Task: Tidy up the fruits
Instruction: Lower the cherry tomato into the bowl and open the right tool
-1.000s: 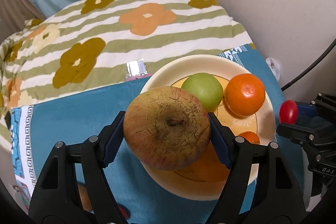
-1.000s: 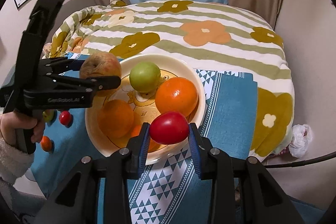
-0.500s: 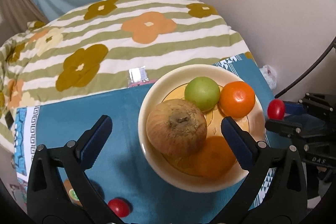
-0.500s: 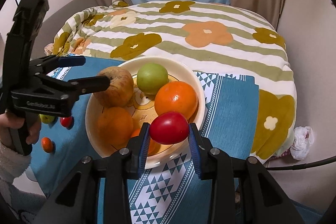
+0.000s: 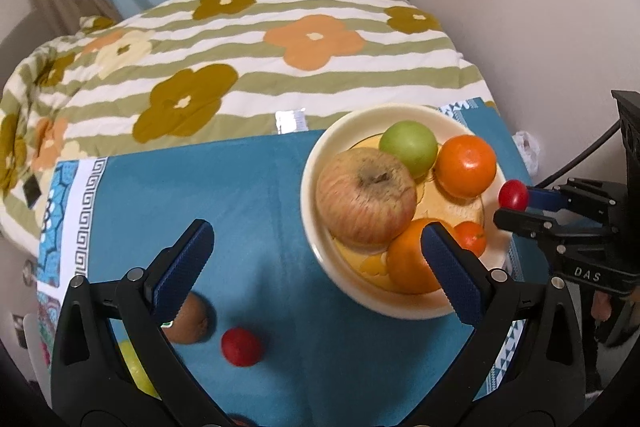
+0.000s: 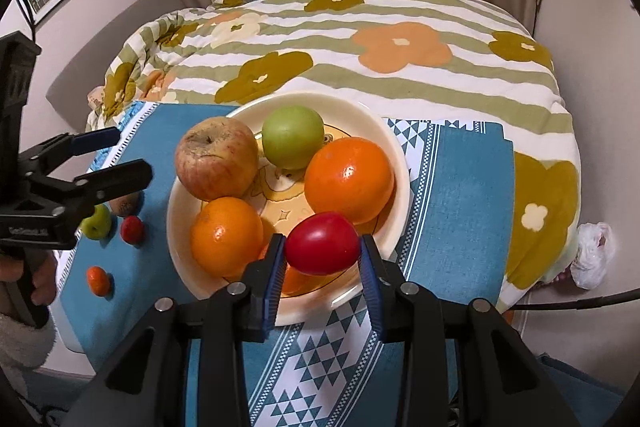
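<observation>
A cream bowl [image 5: 320, 147] [image 6: 400, 163] on the blue cloth holds a wrinkled apple [image 5: 366, 195] [image 6: 218, 157], a green apple [image 5: 409, 147] [image 6: 293, 137], two oranges [image 6: 349, 179] [image 6: 226, 235] and a small orange fruit [image 5: 472, 235]. My left gripper [image 5: 316, 259] [image 6: 110, 157] is open and empty, left of the bowl. My right gripper [image 6: 322, 263] [image 5: 514, 203] is shut on a red tomato [image 6: 322, 243] [image 5: 513, 194] above the bowl's near rim.
Loose on the blue cloth [image 5: 256, 187] left of the bowl lie a kiwi [image 5: 188, 319], a red fruit [image 5: 241, 346] [image 6: 132, 229], a small green apple [image 6: 96, 223] and a small orange fruit [image 6: 98, 280]. A flowered striped quilt [image 5: 280, 39] lies behind. A wall stands at the right.
My left gripper opened and let the wrinkled apple go into the bowl, then drew back to the left. My right gripper kept the tomato at the bowl's rim.
</observation>
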